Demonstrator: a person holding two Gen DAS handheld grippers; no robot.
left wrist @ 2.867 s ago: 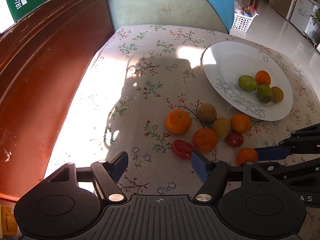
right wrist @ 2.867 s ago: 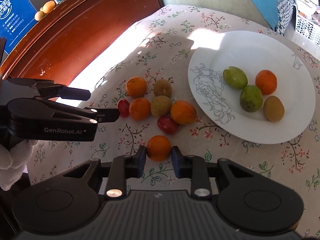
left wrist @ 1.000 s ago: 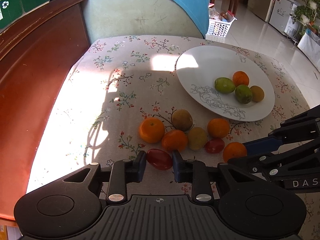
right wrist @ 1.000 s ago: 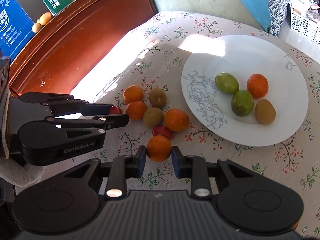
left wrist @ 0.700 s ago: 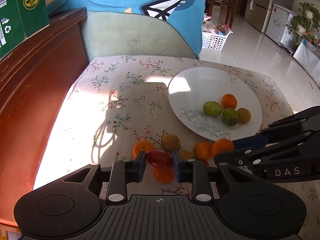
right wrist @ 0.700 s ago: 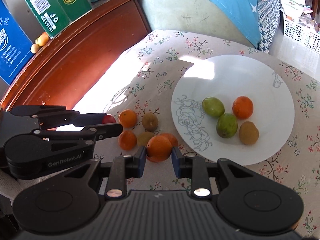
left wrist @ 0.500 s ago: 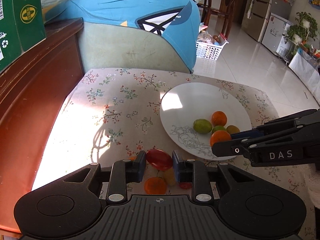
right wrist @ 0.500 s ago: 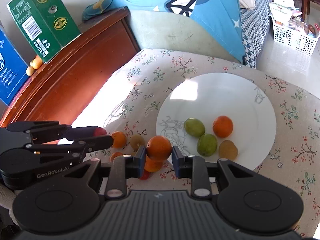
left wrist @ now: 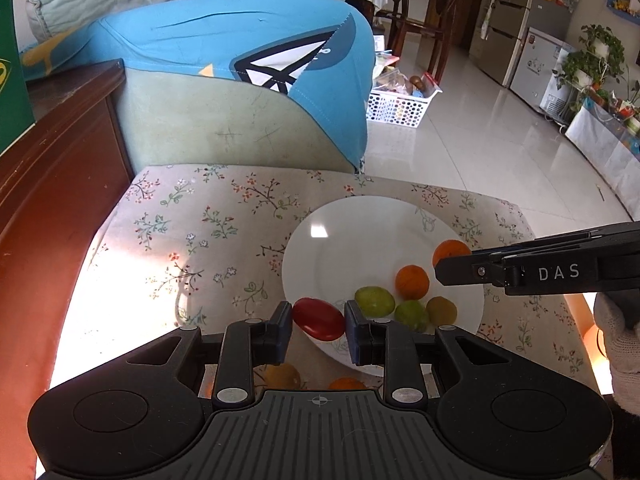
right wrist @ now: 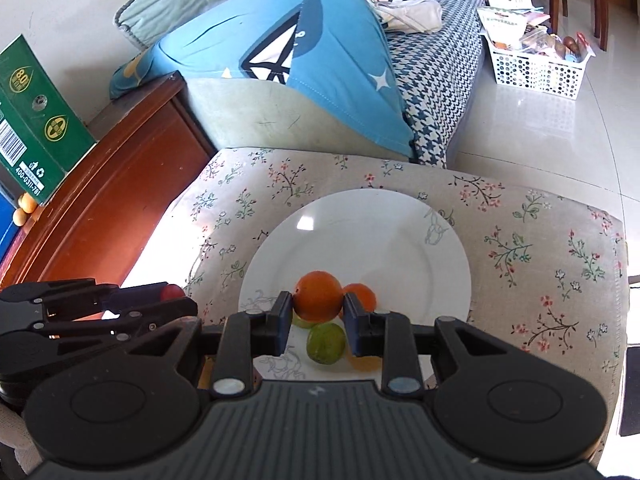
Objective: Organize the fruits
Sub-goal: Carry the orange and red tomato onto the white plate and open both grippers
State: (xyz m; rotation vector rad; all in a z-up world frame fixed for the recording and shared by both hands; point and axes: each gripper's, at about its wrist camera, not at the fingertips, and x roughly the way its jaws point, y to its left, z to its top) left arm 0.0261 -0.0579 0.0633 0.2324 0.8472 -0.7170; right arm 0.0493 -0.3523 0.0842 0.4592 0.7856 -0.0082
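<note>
Red, glossy skin: a small tomato-like fruit (left wrist: 319,319) sits clamped between the blue pads of the left gripper (left wrist: 317,326), low centre of the left wrist view, over the near rim of the white plate (left wrist: 348,236). The right gripper (right wrist: 316,318) grasps an orange (right wrist: 318,297) the same way, held above the plate's centre; in the left view it enters from the right edge, carried by a gloved hand (left wrist: 618,330). On the plate lie two green fruits (left wrist: 375,301), another orange (left wrist: 412,281) and a brownish fruit (left wrist: 441,310), bunched on the plate's right half. Risks, as I judge them: released from height, either round fruit may roll on the smooth glaze, knock the cluster, or run off the rim; the soft red fruit may bruise under a tight pinch; the two grippers work close together and could collide over the plate. More fruit (left wrist: 282,376) is on the cloth below the left fingers, partly hidden. Surface: a floral tablecloth (left wrist: 200,232), sunlit at left, beside a red-brown wooden cabinet (left wrist: 48,184). Beyond: a sofa with a blue cover (left wrist: 240,48), pale tiled floor (left wrist: 480,152), a white basket (left wrist: 400,106).
</note>
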